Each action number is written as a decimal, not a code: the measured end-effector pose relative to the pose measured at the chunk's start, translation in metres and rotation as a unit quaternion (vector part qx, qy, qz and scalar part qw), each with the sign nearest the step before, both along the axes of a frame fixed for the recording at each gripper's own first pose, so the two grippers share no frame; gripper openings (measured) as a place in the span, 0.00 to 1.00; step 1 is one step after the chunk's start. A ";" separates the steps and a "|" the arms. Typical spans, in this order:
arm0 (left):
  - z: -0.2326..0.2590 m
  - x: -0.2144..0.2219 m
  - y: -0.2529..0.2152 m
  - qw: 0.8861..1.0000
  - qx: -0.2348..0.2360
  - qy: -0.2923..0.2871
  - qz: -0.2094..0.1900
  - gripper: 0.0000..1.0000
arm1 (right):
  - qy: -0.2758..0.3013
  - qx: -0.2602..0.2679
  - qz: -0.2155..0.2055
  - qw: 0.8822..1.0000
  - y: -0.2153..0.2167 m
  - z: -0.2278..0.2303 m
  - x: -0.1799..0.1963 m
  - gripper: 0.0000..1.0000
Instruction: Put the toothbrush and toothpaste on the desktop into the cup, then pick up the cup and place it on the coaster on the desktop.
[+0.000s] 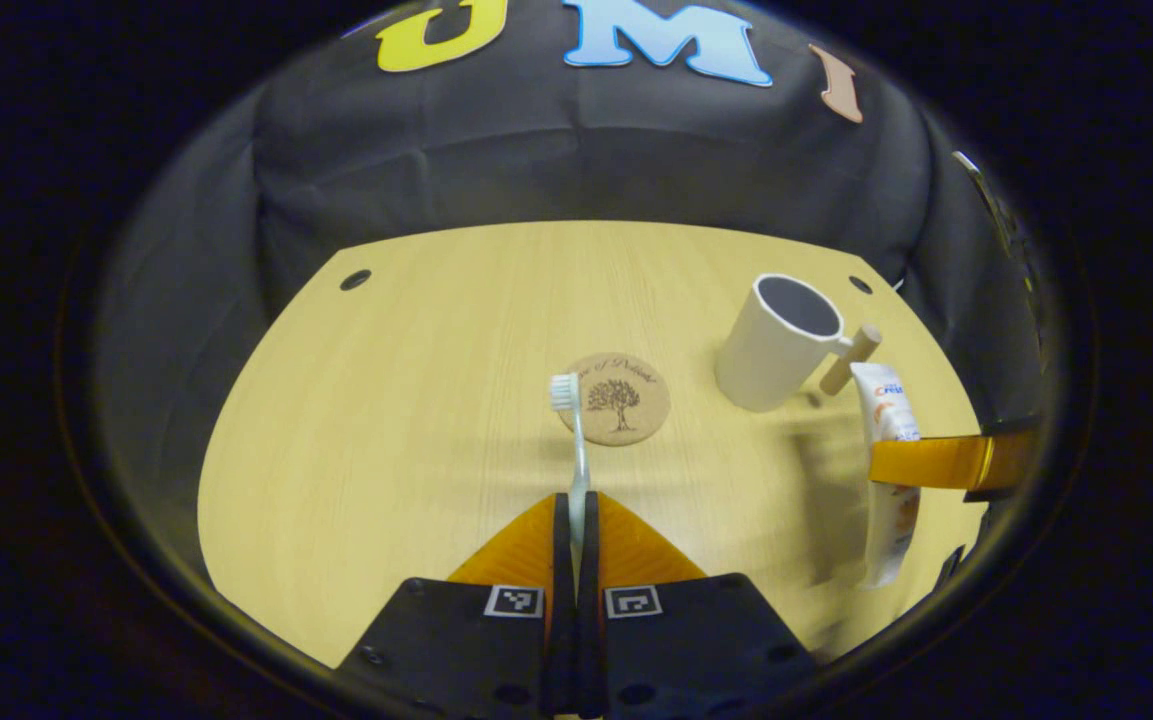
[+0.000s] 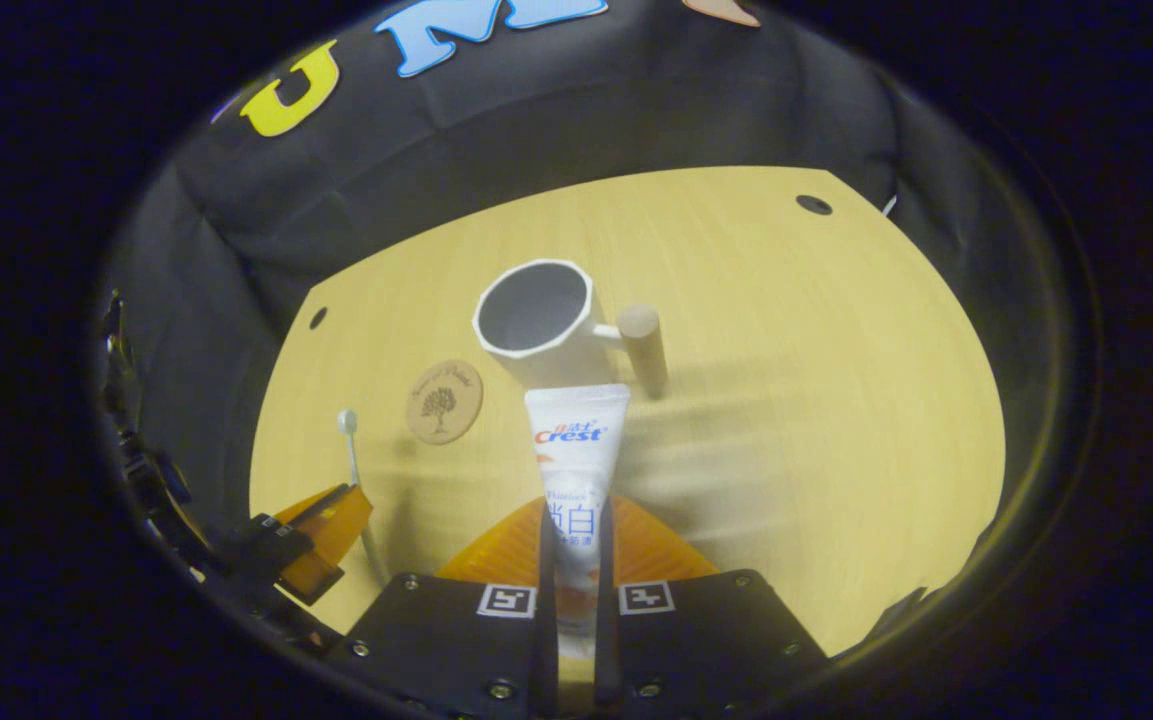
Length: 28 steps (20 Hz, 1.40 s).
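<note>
**Desk:** While both grippers hang over the desk [image 1: 386,420], what does each one hold?

**Photographer:** Left gripper [image 1: 577,515] has its fingers closed on the toothbrush [image 1: 576,440], handle pinched between them, bristle head pointing forward and away. Right gripper [image 2: 576,530] clamps the toothpaste [image 2: 576,470], tube running straight out along the fingers, flat end foremost.

**Desk:** And the cup?

**Photographer:** Cup [image 2: 536,325] stands upright, mouth open, nothing inside, wooden handle off to one side. From the right gripper it lies dead ahead, just beyond the tube's end. From the left it sits well off to the right and farther back. Right hand looks nearer.

**Desk:** Anything between them?

**Photographer:** Coaster [image 1: 619,398] lies flat on the desk, bare, just past the brush head in the left gripper view and apart from the cup. Nothing blocks the tube's path. My guess: both items must be tipped end-down over the rim, and the two grippers could crowd each other there.
</note>
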<state>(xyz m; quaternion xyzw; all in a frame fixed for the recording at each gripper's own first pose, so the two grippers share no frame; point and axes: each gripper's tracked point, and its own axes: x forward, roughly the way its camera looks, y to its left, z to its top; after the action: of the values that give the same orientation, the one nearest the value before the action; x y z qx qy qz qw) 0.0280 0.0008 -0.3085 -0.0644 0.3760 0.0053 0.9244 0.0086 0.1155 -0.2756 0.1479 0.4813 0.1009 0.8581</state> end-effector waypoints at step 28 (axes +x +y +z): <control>0.072 0.016 0.041 0.997 -0.001 -0.064 0.039 0.08 | -0.162 0.040 -0.079 0.983 0.017 0.068 0.194 0.15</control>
<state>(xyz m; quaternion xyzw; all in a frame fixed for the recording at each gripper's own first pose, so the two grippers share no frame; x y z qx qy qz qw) 0.0445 0.0417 -0.2360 -0.0799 0.3133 0.0368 0.9456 0.2027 0.1328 -0.2075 0.2012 0.3185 0.0746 0.9233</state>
